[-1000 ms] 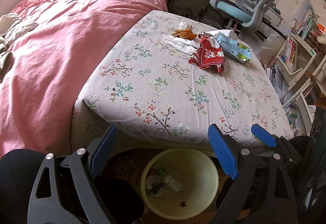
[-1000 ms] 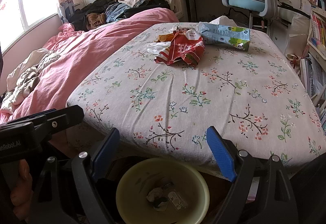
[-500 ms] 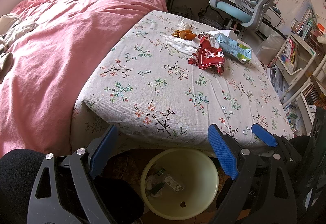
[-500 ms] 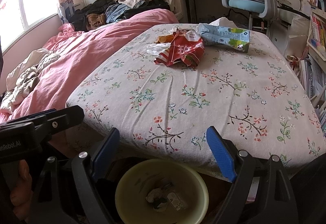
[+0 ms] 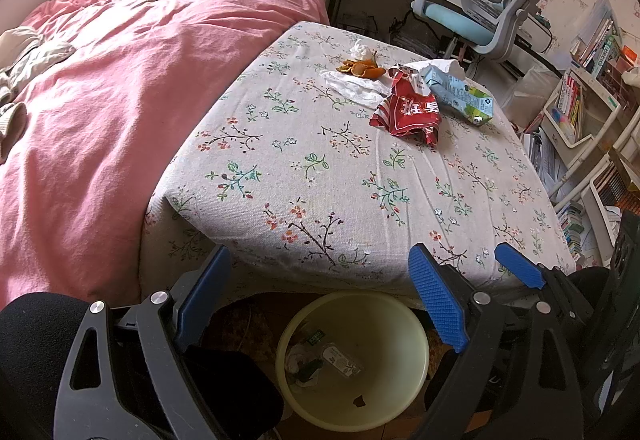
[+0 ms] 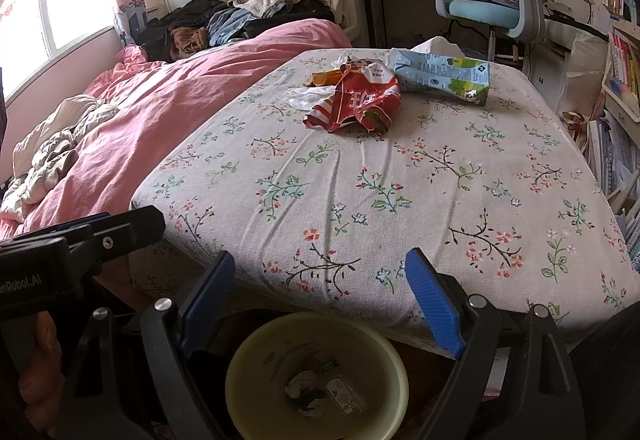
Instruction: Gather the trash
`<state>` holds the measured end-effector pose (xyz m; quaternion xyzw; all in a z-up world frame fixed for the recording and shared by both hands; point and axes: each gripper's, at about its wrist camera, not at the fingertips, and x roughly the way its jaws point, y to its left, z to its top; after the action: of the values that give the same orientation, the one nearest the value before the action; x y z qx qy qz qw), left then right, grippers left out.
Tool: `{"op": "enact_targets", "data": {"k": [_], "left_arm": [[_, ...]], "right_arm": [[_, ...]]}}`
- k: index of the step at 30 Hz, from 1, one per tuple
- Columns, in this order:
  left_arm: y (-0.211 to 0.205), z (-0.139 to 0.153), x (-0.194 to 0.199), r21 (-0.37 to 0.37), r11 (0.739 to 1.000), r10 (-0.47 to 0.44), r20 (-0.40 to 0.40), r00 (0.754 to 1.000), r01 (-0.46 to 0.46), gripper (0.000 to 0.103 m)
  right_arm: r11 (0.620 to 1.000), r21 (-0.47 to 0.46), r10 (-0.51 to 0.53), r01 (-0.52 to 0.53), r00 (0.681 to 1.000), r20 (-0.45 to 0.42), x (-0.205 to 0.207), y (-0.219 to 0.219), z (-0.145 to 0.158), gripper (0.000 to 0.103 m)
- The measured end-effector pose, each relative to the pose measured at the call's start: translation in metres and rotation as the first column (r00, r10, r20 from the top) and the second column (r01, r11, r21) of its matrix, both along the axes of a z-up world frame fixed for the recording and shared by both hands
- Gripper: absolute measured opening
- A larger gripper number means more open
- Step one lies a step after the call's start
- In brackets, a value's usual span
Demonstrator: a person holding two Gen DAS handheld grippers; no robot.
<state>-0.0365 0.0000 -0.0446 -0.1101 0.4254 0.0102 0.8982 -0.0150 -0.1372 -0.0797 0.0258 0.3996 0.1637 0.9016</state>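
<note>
Trash lies at the far end of the floral-sheeted bed (image 5: 320, 176) (image 6: 400, 180): a crumpled red snack bag (image 5: 410, 112) (image 6: 356, 100), a light blue and green carton (image 5: 460, 96) (image 6: 444, 74), white tissue (image 5: 354, 86) (image 6: 308, 96) and orange peel (image 5: 360, 68). A pale yellow bin (image 5: 352, 360) (image 6: 316, 376) stands on the floor at the near end of the bed, with some litter in it. My left gripper (image 5: 316, 288) and right gripper (image 6: 320, 288) both hover above the bin, open and empty, far from the trash.
A pink duvet (image 5: 100, 100) covers the left of the bed, with clothes piled at the head. A blue and grey desk chair (image 5: 480, 8) and a desk stand beyond. Bookshelves (image 5: 592, 112) line the right. The other gripper's blue pad (image 5: 518, 270) shows at right.
</note>
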Motion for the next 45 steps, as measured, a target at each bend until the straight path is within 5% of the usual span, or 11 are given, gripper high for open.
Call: {"op": "enact_targets", "data": {"k": [45], "left_arm": [[0.0004,0.0048,-0.0018,0.01,1.0,-0.006,0.014,1.0,0.006,0.088]], "right_arm": [[1.0,-0.005,0.002,-0.002,1.0,0.012,0.0012,-0.0017,0.0036,0.083]]}}
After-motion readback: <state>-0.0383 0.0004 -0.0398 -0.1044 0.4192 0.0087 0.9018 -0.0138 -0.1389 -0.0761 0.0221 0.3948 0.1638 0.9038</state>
